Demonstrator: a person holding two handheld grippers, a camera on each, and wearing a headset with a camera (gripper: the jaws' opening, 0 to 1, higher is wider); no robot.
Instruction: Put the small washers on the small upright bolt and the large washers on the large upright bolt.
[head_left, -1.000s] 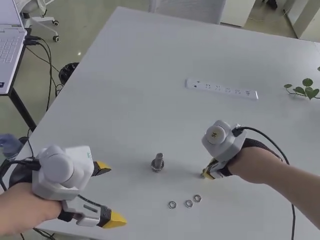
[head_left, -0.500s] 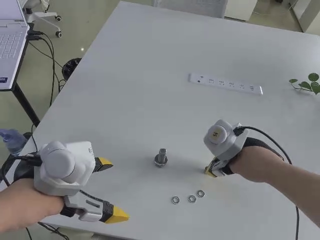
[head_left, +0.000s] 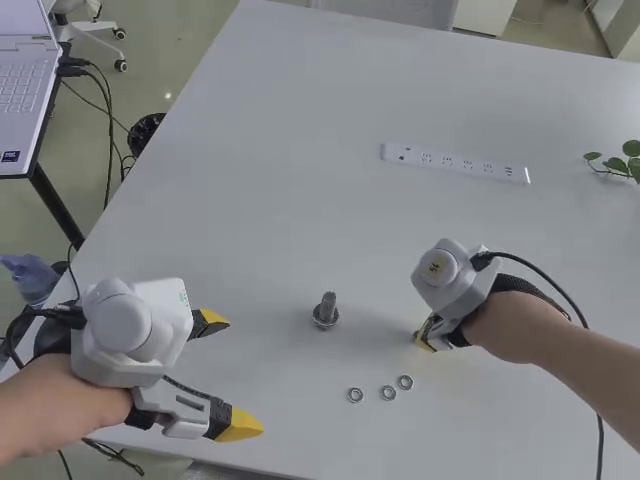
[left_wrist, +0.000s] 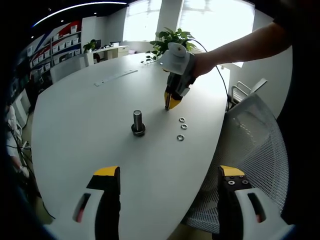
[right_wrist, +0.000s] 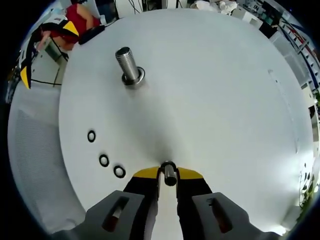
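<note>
Okay, left gripper (head_left: 222, 375): nearest the person, hanging over the front edge of the table (head_left: 300, 150). Jaws are spread wide with nothing in them. Looks parked and free for the picking job.
Washers (head_left: 388, 393): three in a short row, flat on the table a bit further out, just apart from each other. All loose, none on a bolt yet. They look about the same size to me, so I can't tell small from large.
Right gripper (head_left: 426, 342): tips down at the table just past the washers, jaws pinched on the small bolt (right_wrist: 169, 175).
Small bolt: a thin metal stub standing between the yellow tips. My guess is it's clamped to keep it upright while washers get dropped on, since it'd probably tip on its own.
Big bolt (head_left: 326, 312): upright on its head, alone, off to the left of the right gripper. Wide head, so it needs no help standing.
Power strip (head_left: 455, 163): far back, well out of the way.
Next: I reckon the left gripper pinches a washer off the flat top. Fiddly, it might skid.
</note>
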